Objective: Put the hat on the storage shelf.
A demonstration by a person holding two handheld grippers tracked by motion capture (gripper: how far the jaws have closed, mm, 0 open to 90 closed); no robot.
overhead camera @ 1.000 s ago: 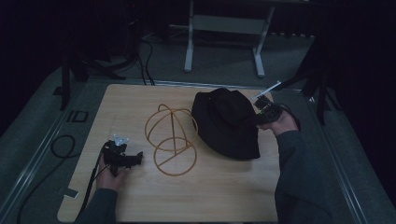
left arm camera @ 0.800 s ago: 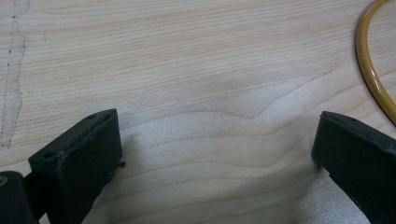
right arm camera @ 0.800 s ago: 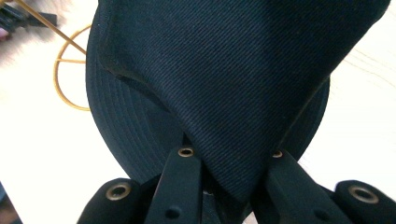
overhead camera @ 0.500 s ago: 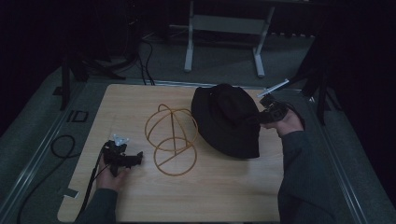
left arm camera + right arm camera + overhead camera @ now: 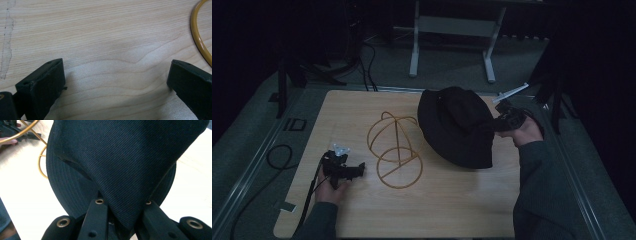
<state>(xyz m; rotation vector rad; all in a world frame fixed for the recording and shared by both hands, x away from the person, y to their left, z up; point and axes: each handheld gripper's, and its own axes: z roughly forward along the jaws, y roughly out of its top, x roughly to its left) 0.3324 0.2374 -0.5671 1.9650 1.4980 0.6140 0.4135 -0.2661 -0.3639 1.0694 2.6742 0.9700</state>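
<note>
The right gripper is pinching the black bucket hat by its brim, tilting it up off the desk. The gold wire hat stand is lying just left of the hat, toward the left gripper, which is resting spread and empty on the desk.
</note>
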